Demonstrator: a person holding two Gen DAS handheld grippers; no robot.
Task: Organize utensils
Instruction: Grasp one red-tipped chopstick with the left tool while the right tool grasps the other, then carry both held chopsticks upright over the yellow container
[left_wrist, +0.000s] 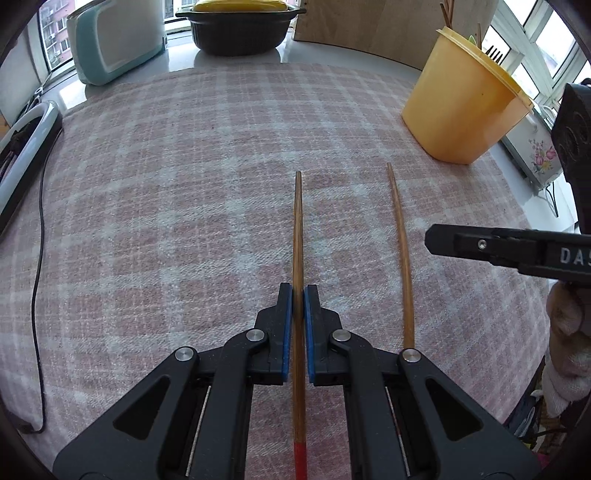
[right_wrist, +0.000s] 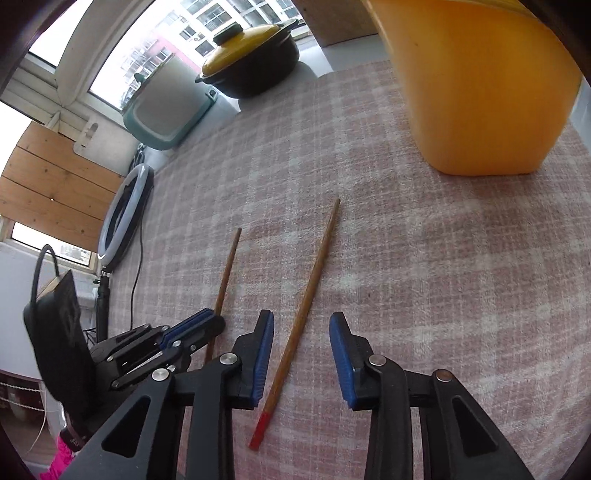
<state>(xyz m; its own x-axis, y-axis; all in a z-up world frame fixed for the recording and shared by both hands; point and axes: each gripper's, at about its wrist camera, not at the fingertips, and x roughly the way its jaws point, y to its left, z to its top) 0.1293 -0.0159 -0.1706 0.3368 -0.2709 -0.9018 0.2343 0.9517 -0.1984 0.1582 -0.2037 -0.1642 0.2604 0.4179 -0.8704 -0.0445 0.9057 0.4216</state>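
left gripper (left_wrist: 298, 295) pinched tight on one chopstick (left_wrist: 297, 229) lying on the cloth (left_wrist: 166, 206). right gripper (right_wrist: 301, 332) wide apart over the other chopstick (right_wrist: 303, 314). squeeze gently, lift flat, drop in yellow tub (left_wrist: 461, 107).

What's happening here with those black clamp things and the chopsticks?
A person is tidying chopsticks using a handheld gripper in each hand. The left gripper has closed on one chopstick lying on the checked cloth. The right gripper is open around the second chopstick, not yet gripping it. The yellow utensil holder, already holding some utensils, stands just beyond.
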